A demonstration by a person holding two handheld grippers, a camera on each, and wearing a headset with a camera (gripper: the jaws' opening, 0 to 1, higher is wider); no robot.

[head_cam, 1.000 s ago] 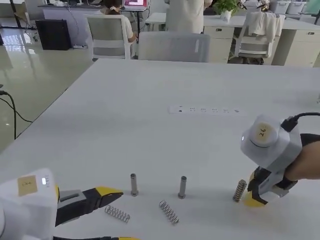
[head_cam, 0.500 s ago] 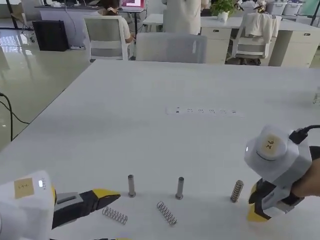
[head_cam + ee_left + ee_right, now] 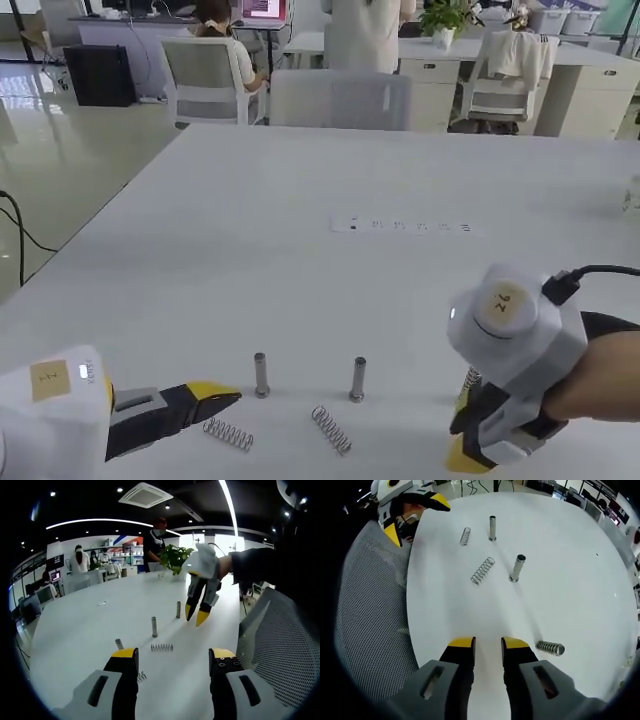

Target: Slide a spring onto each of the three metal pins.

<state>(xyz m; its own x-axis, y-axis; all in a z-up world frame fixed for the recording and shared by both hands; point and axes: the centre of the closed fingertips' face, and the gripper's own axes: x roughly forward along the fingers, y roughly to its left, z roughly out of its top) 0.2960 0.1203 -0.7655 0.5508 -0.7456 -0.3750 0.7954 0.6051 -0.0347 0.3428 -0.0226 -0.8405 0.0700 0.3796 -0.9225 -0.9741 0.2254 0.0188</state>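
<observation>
The white bench (image 3: pixel 350 170) carries everything along its near edge. The left hand-held gripper (image 3: pixel 173 655) sits at 8 o'clock in the head view with its jaws wide apart and empty. The right hand-held gripper (image 3: pixel 488 642) hangs at 4 o'clock with its jaws narrowly apart, also holding nothing.

Three pins stand in a row. The right pin (image 3: pixel 550 647) already wears a spring and sits just beside the right hand-held gripper, at about 3 o'clock of its tips in the right gripper view. The left pin (image 3: pixel 261 373) and the middle pin (image 3: pixel 357 378) are bare.

Two springs lie flat on the bench. The left spring (image 3: pixel 228 433) is at 7 o'clock of the left pin, close to the left hand-held gripper's yellow tip. The middle spring (image 3: pixel 330 428) is at 7 o'clock of the middle pin.

One pin looks done, so the second spring is in hand. The next move likely calls for pinching a loose spring near one end, tipping it upright and lining its bore over a bare pin.
</observation>
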